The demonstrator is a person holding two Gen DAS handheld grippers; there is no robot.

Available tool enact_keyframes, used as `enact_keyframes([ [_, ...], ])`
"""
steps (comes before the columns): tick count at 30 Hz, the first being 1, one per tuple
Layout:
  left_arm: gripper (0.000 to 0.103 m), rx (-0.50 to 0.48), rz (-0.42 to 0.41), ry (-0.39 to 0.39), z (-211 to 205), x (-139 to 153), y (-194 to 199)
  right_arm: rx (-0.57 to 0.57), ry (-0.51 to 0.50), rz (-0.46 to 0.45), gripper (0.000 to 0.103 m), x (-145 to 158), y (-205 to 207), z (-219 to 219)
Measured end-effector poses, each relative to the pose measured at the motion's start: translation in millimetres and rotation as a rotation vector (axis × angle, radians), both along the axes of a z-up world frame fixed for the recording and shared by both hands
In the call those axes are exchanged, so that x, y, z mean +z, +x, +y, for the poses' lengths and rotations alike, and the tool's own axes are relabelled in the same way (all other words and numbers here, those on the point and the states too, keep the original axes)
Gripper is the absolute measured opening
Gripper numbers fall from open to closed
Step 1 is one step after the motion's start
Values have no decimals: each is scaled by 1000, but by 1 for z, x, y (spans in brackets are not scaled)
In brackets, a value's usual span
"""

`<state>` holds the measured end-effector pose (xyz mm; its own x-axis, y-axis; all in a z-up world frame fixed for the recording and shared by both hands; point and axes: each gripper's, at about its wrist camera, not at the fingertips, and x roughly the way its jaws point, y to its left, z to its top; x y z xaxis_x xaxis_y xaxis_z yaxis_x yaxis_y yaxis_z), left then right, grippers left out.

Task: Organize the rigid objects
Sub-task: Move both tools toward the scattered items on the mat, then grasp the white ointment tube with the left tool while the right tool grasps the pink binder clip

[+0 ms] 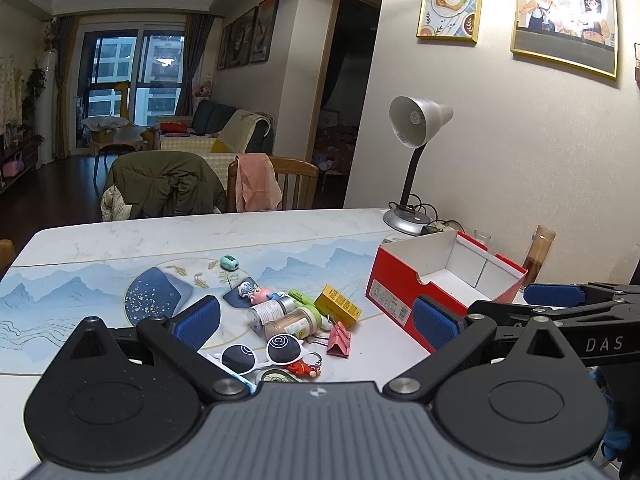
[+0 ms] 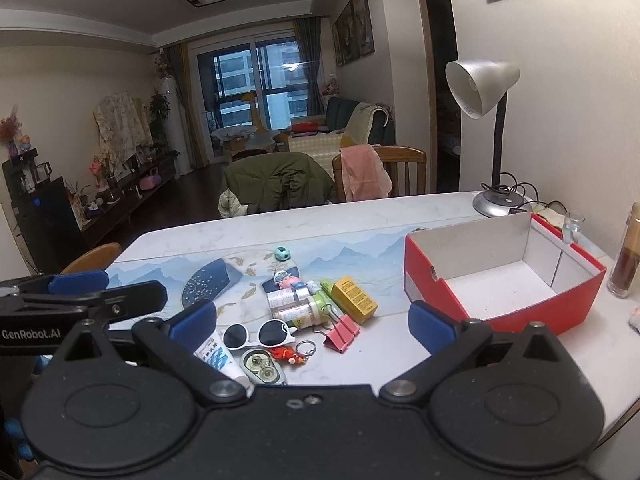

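A pile of small items lies mid-table: white sunglasses [image 1: 262,354] [image 2: 260,333], pink binder clips [image 1: 338,340] [image 2: 340,330], a yellow box [image 1: 337,306] [image 2: 354,299], two bottles [image 1: 288,318] [image 2: 298,308], a pig toy [image 1: 256,292] [image 2: 289,281], a red keychain [image 2: 294,352], a tube [image 2: 216,354], a teal sharpener [image 1: 229,263] [image 2: 282,254]. An open red box [image 1: 444,280] [image 2: 500,276] stands to the right, empty. My left gripper [image 1: 316,320] is open above the pile, holding nothing. My right gripper [image 2: 312,320] is open too, above the pile.
A desk lamp [image 1: 412,160] [image 2: 488,128] stands at the back right by the wall. A brown bottle [image 1: 538,256] [image 2: 626,256] and a small glass [image 2: 573,226] stand beside the red box. Chairs with a green jacket [image 1: 164,184] and pink cloth [image 2: 364,174] stand behind the table.
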<state>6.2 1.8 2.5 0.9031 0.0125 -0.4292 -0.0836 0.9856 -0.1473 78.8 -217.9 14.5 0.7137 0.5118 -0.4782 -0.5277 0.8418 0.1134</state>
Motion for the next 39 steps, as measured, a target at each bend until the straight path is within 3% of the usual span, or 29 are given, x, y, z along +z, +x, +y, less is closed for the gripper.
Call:
enact_keyframes([
  [14,103,119,92,-16,28,-28,32,37,-54,52,98,-25,33,17],
  [27,103,232,361,-104,54,-97,74,81,-119,167,94,-76,89,29],
  [33,103,288,433,-131,62,-121,101,111,-159,182,93,-95,114,40],
  [39,103,313,500,-247,77,-144,125,142,-210,205,90,-117,150,60],
])
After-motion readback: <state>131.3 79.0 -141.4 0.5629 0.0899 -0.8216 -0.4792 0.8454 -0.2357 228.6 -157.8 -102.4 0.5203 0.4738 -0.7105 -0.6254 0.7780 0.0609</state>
